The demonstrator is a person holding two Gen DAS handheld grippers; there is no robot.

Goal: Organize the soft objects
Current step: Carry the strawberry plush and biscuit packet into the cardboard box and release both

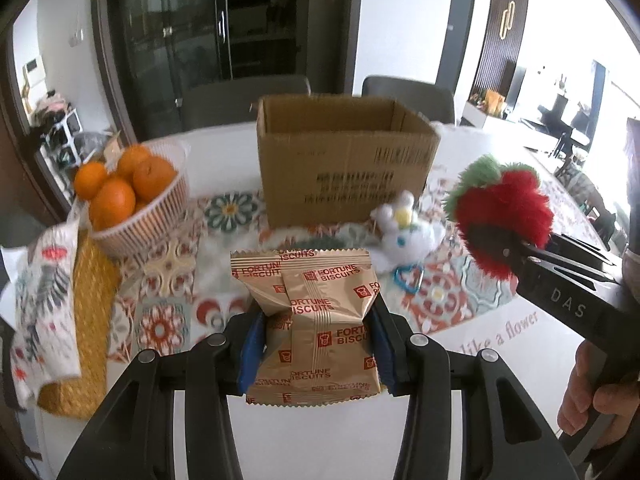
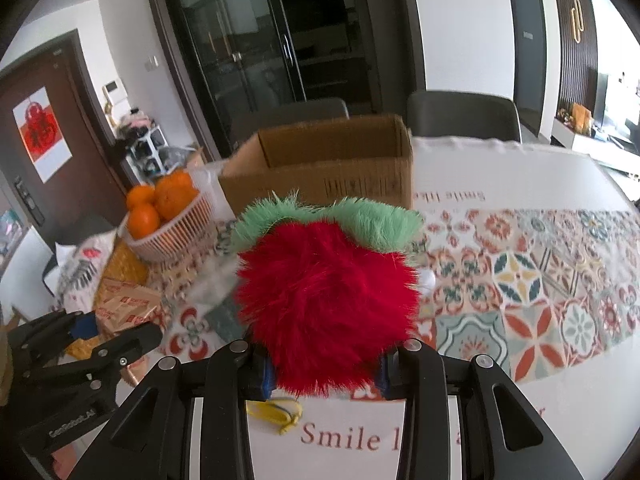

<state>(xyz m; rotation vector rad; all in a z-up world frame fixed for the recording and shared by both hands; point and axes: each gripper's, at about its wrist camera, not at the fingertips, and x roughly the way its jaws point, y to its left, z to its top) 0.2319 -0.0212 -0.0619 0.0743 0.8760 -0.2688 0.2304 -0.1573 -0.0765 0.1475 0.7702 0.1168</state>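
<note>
My left gripper (image 1: 316, 344) is shut on a tan Fortune Biscuits packet (image 1: 316, 312) and holds it above the table; both also show at the left of the right wrist view (image 2: 124, 308). My right gripper (image 2: 324, 368) is shut on a fluffy red pompom with a green top (image 2: 324, 292), seen in the left wrist view too (image 1: 500, 216). An open cardboard box (image 1: 344, 160) stands behind, also in the right wrist view (image 2: 332, 168). A small white plush with a blue clip (image 1: 408, 236) lies in front of the box.
A white basket of oranges (image 1: 132, 192) stands left of the box, also in the right wrist view (image 2: 168, 216). A patterned cloth (image 1: 44, 304) lies on a yellow mat (image 1: 92, 320). A tiled runner (image 2: 540, 280) covers the table. Chairs (image 2: 460, 120) stand behind.
</note>
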